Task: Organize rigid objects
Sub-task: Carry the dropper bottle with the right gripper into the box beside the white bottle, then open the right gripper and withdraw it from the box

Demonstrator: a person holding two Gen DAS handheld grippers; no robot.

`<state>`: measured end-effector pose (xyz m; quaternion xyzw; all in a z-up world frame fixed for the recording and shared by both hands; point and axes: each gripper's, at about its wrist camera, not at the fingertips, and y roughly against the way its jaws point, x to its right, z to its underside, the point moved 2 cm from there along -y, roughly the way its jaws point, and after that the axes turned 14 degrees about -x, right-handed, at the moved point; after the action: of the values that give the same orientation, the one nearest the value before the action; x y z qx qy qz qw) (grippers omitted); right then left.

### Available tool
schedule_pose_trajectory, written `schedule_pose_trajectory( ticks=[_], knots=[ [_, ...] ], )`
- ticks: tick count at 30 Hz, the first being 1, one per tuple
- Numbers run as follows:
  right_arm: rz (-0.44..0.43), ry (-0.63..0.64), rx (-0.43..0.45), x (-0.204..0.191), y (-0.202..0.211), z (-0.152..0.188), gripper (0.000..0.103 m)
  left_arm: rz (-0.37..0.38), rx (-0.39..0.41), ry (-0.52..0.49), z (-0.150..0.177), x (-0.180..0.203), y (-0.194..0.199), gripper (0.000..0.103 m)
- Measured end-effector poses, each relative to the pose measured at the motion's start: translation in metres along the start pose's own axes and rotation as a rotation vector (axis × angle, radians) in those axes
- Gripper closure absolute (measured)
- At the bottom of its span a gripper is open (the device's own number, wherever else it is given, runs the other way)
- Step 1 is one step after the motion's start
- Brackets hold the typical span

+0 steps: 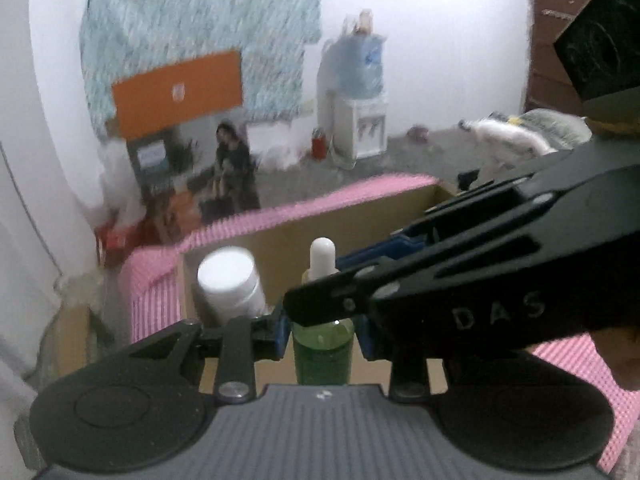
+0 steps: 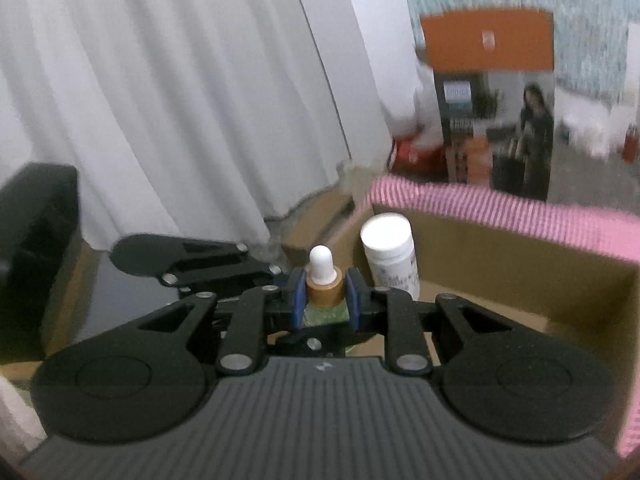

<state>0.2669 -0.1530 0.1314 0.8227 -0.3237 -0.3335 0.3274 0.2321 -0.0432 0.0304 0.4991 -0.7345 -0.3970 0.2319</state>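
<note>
While both claws converge on one item, the grip reads clearly: the left claw [image 1: 323, 330] has its blue pads pressed to the body of the green glass dropper bottle with a tan collar and white rubber bulb [image 1: 322, 344], and the right claw [image 2: 323, 300] is clamped across that tan collar, jaws near fully closed. The bottle stands upright between them, over the open brown cardboard box [image 2: 500, 264]. Judgement: small and light, rigid, likely glass, so breakable and smooth-sided; the collar or the straight body gives the sure hold, while the soft bulb would squash and should be left alone. Just beyond, a white plastic pill jar with a white lid [image 2: 390, 254] stands upright inside the box by its near-left corner. The box rests on a pink-and-white striped cloth [image 2: 520, 210]. Farther off: white curtain [image 2: 180, 80], an orange-topped printed carton [image 2: 496, 100], a water dispenser [image 1: 360, 120], grey floor. Background blurred.
</note>
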Motion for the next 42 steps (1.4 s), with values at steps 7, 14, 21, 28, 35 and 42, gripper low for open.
schedule_pose_trajectory(
  ticks=[7, 14, 21, 28, 35, 42],
  knots=[
    [-0.029, -0.043, -0.102, 0.013, -0.065, -0.003, 0.084, 0.013, -0.088, 0.058, 0.008, -0.026, -0.029, 0.068],
    [-0.046, -0.04, -0.155, 0.016, -0.102, -0.012, 0.083, -0.01, -0.117, 0.071, 0.012, -0.037, -0.036, 0.061],
    [-0.014, -0.057, -0.223, 0.023, -0.127, -0.015, 0.077, -0.014, -0.1, 0.055, 0.012, -0.035, -0.032, 0.049],
    [-0.047, -0.103, -0.202, 0.03, -0.124, -0.016, 0.067, -0.02, -0.067, 0.054, 0.012, -0.032, -0.019, 0.039],
    [-0.075, -0.134, -0.092, 0.025, -0.073, -0.014, 0.061, 0.003, 0.002, 0.066, 0.016, -0.023, 0.022, 0.025],
    [-0.088, -0.154, 0.086, 0.014, 0.04, 0.034, 0.054, 0.055, 0.063, 0.025, 0.036, 0.01, 0.067, 0.013]
  ],
)
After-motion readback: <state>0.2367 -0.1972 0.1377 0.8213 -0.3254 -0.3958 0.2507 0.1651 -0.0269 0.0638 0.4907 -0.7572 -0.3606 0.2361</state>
